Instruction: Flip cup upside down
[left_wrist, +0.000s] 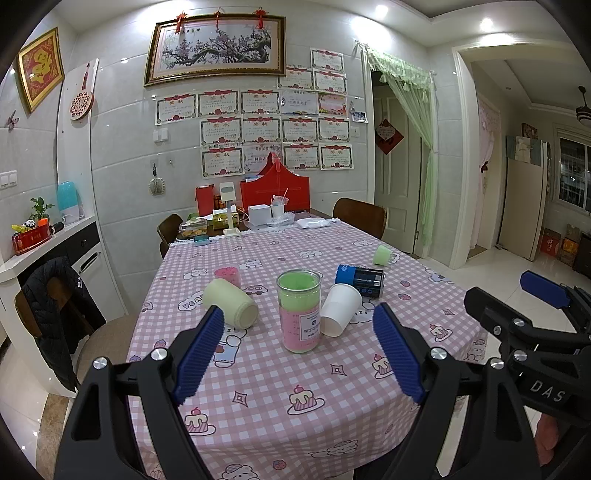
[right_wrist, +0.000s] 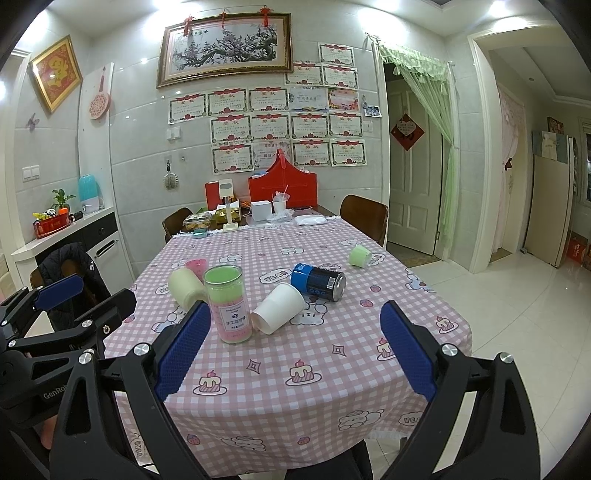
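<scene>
A white paper cup (left_wrist: 340, 309) (right_wrist: 279, 307) lies on its side mid-table, mouth toward me. A pale cream cup (left_wrist: 232, 303) (right_wrist: 186, 287) lies on its side at the left. A small green cup (left_wrist: 382, 255) (right_wrist: 359, 256) lies at the far right, and a pink cup (left_wrist: 227, 276) (right_wrist: 195, 266) stands behind the cream one. My left gripper (left_wrist: 299, 354) is open and empty, held near the table's front edge. My right gripper (right_wrist: 291, 350) is open and empty beside it, and it also shows in the left wrist view (left_wrist: 517, 299).
A tall clear jar (left_wrist: 299, 310) (right_wrist: 229, 303) of green and pink filling stands upright between the cream and white cups. A blue-black can (left_wrist: 360, 279) (right_wrist: 319, 282) lies behind the white cup. Boxes and clutter crowd the far end of the checked tablecloth (left_wrist: 280, 406). Chairs stand around the table.
</scene>
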